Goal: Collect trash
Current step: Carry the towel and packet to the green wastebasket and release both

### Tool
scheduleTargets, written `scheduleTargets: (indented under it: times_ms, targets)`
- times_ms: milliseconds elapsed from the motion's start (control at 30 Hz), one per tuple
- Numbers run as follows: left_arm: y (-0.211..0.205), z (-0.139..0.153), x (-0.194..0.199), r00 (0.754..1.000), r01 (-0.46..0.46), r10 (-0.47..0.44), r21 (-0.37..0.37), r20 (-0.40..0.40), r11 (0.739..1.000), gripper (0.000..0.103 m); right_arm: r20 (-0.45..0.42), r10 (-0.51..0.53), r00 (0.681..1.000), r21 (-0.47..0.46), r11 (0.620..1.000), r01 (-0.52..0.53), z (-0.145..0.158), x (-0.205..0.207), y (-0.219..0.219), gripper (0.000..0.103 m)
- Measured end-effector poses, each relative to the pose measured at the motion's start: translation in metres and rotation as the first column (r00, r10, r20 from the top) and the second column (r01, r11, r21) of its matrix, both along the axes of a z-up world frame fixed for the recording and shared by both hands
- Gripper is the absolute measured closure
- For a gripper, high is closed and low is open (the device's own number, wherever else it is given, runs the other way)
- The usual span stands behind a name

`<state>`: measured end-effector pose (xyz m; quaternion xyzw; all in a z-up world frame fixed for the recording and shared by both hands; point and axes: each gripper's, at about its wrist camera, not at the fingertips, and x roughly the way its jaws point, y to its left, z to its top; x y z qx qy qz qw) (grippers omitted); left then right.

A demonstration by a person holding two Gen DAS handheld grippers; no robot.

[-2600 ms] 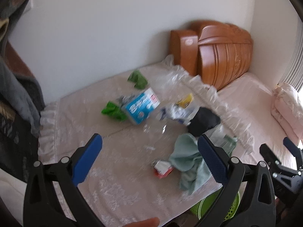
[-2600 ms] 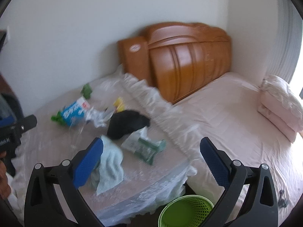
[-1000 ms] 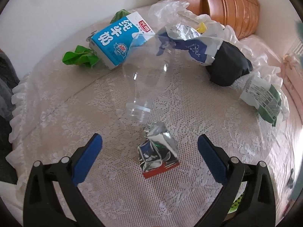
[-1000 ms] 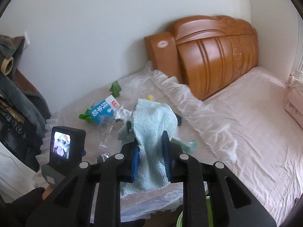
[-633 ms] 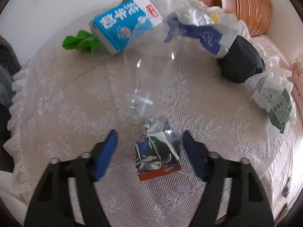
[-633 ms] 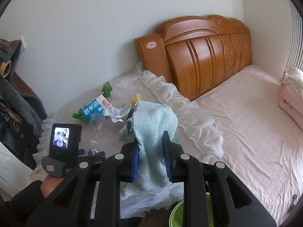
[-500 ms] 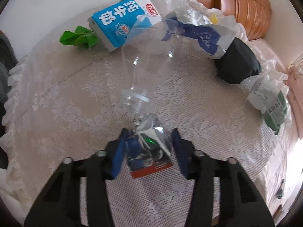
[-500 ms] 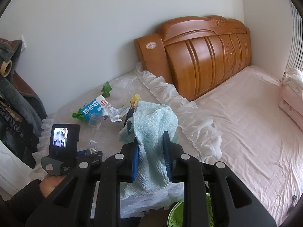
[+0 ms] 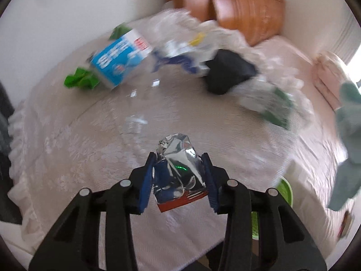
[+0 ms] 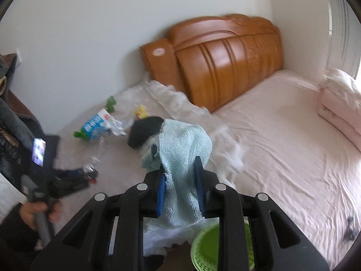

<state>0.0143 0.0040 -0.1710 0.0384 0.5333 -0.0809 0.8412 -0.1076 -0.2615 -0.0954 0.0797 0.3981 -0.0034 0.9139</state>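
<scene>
My left gripper (image 9: 179,169) is shut on a crumpled silver foil wrapper (image 9: 178,164) with a red edge, held just above the lace-covered table (image 9: 79,135). My right gripper (image 10: 180,176) is shut on a light blue towel (image 10: 182,155) and holds it over the table's edge, above the green bin (image 10: 207,246). Left on the table are a blue milk carton (image 9: 119,61), a clear plastic bottle (image 9: 137,103), green paper scraps (image 9: 79,81), a blue-white wrapper (image 9: 182,61), a black cloth (image 9: 227,72) and a green-white packet (image 9: 268,103).
The green bin also shows in the left wrist view (image 9: 284,192), below the table's near right edge. A pink bed (image 10: 282,135) with a wooden headboard (image 10: 221,56) lies to the right. Dark clothes (image 10: 13,124) hang at the left.
My left gripper closed on the foil wrapper and lifted it back from the bottle. My right gripper keeps its hold on the towel and has shifted slightly over the bin.
</scene>
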Motion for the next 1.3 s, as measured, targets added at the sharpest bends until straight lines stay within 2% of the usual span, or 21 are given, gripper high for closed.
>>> scheduleTargets:
  times_ms: [167, 267, 300, 333, 400, 433, 500, 567, 633, 700, 800, 867, 933, 967, 1100, 1200, 1300]
  targets:
    - [-0.039, 0.019, -0.017, 0.991, 0.13, -0.13, -0.036, 0.02, 0.991, 0.063, -0.136, -0.1, 0.986, -0.049, 0.994, 0.094, -0.046, -0.034, -0.027, 0.078]
    - [-0.066, 0.026, -0.026, 0.977, 0.214, -0.213, -0.047, 0.035, 0.976, 0.063, -0.234, -0.159, 0.959, -0.063, 0.987, 0.148, -0.091, -0.046, -0.043, 0.074]
    - [-0.079, 0.028, -0.032, 0.969, 0.245, -0.243, -0.049, 0.039, 0.968, 0.063, -0.277, -0.176, 0.945, -0.06, 0.984, 0.165, -0.112, -0.049, -0.049, 0.062]
    - [-0.088, 0.028, -0.037, 0.962, 0.272, -0.27, -0.049, 0.041, 0.961, 0.063, -0.308, -0.187, 0.933, -0.066, 0.982, 0.175, -0.126, -0.05, -0.054, 0.043]
    - [-0.11, 0.03, -0.047, 0.942, 0.334, -0.332, -0.044, 0.045, 0.942, 0.063, -0.355, -0.238, 0.904, -0.104, 0.971, 0.215, -0.152, -0.057, -0.061, 0.024]
    - [-0.12, 0.029, -0.052, 0.935, 0.354, -0.353, -0.041, 0.044, 0.934, 0.063, -0.377, -0.269, 0.886, -0.113, 0.963, 0.245, -0.165, -0.061, -0.068, 0.018]
    - [-0.144, 0.028, -0.062, 0.916, 0.402, -0.401, -0.039, 0.034, 0.915, 0.063, -0.398, -0.303, 0.866, -0.106, 0.953, 0.285, -0.173, -0.067, -0.078, 0.014]
    - [-0.162, 0.023, -0.07, 0.898, 0.439, -0.438, -0.037, 0.023, 0.898, 0.063, -0.387, -0.332, 0.86, -0.104, 0.943, 0.316, -0.169, -0.073, -0.088, 0.012]
    - [-0.183, 0.017, -0.081, 0.877, 0.479, -0.48, -0.045, 0.003, 0.876, 0.062, -0.351, -0.352, 0.868, -0.118, 0.936, 0.332, -0.157, -0.083, -0.101, 0.002]
    - [-0.206, 0.008, -0.091, 0.857, 0.514, -0.516, -0.055, -0.021, 0.856, 0.06, -0.317, -0.375, 0.871, -0.166, 0.926, 0.338, -0.143, -0.092, -0.112, 0.002]
    - [-0.236, -0.006, -0.106, 0.824, 0.561, -0.564, -0.065, -0.045, 0.825, 0.046, -0.29, -0.401, 0.869, -0.216, 0.912, 0.349, -0.13, -0.103, -0.13, 0.002]
    - [-0.253, -0.013, -0.113, 0.807, 0.586, -0.589, -0.057, -0.051, 0.808, 0.02, -0.28, -0.412, 0.867, -0.217, 0.907, 0.361, -0.128, -0.106, -0.146, 0.002]
    - [-0.268, -0.017, -0.123, 0.782, 0.619, -0.621, -0.053, -0.049, 0.784, 0.011, -0.275, -0.426, 0.862, -0.213, 0.901, 0.378, -0.123, -0.114, -0.156, 0.002]
    - [-0.272, -0.018, -0.124, 0.776, 0.627, -0.629, -0.053, -0.051, 0.777, 0.008, -0.272, -0.43, 0.861, -0.211, 0.9, 0.382, -0.121, -0.116, -0.161, 0.002]
    - [-0.287, -0.018, -0.136, 0.737, 0.668, -0.672, -0.076, -0.065, 0.74, 0.008, -0.26, -0.434, 0.862, -0.204, 0.898, 0.391, -0.115, -0.121, -0.173, 0.002]
    - [-0.288, -0.013, -0.139, 0.736, 0.672, -0.674, -0.057, -0.058, 0.739, 0.008, -0.251, -0.426, 0.869, -0.195, 0.902, 0.386, -0.112, -0.119, -0.175, 0.002]
    - [-0.282, -0.003, -0.138, 0.758, 0.651, -0.652, -0.028, -0.029, 0.758, 0.008, -0.233, -0.409, 0.882, -0.187, 0.909, 0.372, -0.105, -0.113, -0.172, 0.002]
